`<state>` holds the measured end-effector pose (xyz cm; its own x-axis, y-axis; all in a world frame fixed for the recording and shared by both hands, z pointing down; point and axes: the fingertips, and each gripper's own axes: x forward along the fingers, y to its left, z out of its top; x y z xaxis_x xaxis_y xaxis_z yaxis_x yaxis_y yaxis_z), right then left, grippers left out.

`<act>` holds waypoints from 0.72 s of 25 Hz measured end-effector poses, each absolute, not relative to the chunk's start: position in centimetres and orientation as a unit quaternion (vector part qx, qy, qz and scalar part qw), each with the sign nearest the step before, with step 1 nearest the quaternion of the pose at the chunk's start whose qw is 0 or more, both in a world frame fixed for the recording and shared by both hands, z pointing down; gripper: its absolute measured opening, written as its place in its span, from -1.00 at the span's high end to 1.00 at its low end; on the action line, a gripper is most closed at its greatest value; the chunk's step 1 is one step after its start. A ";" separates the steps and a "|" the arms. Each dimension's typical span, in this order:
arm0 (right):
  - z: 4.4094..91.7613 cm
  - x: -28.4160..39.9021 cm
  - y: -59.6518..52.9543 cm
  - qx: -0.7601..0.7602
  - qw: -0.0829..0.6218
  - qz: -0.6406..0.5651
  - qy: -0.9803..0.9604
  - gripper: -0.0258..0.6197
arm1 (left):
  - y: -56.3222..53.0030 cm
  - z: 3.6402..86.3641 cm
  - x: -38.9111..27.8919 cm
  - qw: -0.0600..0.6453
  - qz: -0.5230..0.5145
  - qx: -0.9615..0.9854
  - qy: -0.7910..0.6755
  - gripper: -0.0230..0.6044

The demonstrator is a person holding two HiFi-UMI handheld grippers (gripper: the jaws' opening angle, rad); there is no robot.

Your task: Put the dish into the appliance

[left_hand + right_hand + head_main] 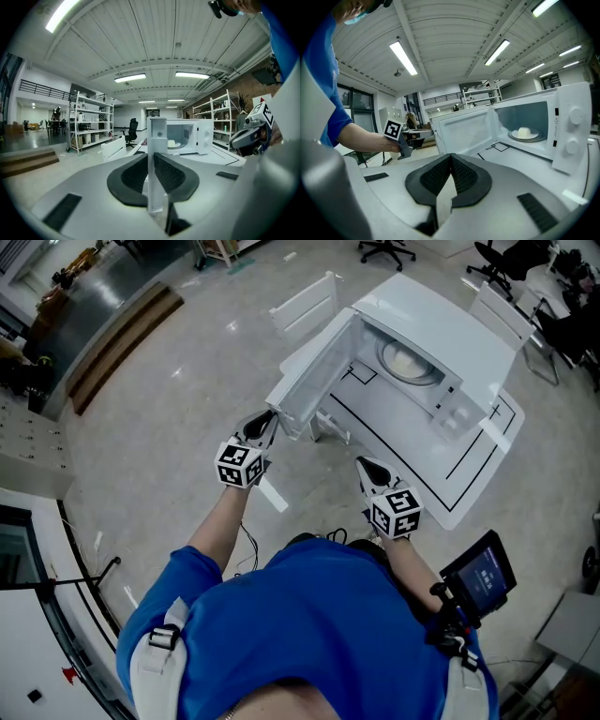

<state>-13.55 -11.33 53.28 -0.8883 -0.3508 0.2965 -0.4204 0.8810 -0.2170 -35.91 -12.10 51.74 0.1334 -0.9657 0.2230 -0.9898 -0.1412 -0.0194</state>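
A white microwave point(450, 343) stands on a white table point(469, 479) with its door point(314, 381) swung wide open. Inside, a pale dish point(408, 362) lies on the turntable; the right gripper view shows this dish point(526, 133) with a pale lump on it. My left gripper point(267, 420) is at the free edge of the door. In the left gripper view the door's edge point(157, 136) stands upright in the narrow gap of that gripper point(153, 155), whose jaws are slightly apart. My right gripper point(364, 465) hangs in front of the table, shut and empty, its pads point(461, 173) meeting.
Black lines are taped on the table. A white slatted chair point(305, 301) stands behind the microwave's door, and office chairs point(386, 249) are farther back. A small screen point(483, 573) sits at my right hip. Wooden steps point(122, 338) lie far left.
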 end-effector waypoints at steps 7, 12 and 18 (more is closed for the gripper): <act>53.1 -12.8 -10.7 0.213 0.121 0.140 -0.959 0.92 | -11.5 51.5 -31.3 0.044 0.114 0.786 -0.606 0.79; 53.2 -11.5 -10.6 0.228 0.119 0.144 -0.956 0.92 | -11.8 51.6 -27.3 0.033 0.123 0.813 -0.568 0.79; 53.6 -9.5 -11.8 0.253 0.114 0.150 -0.949 0.92 | -13.3 51.7 -22.6 0.027 0.124 0.843 -0.523 0.79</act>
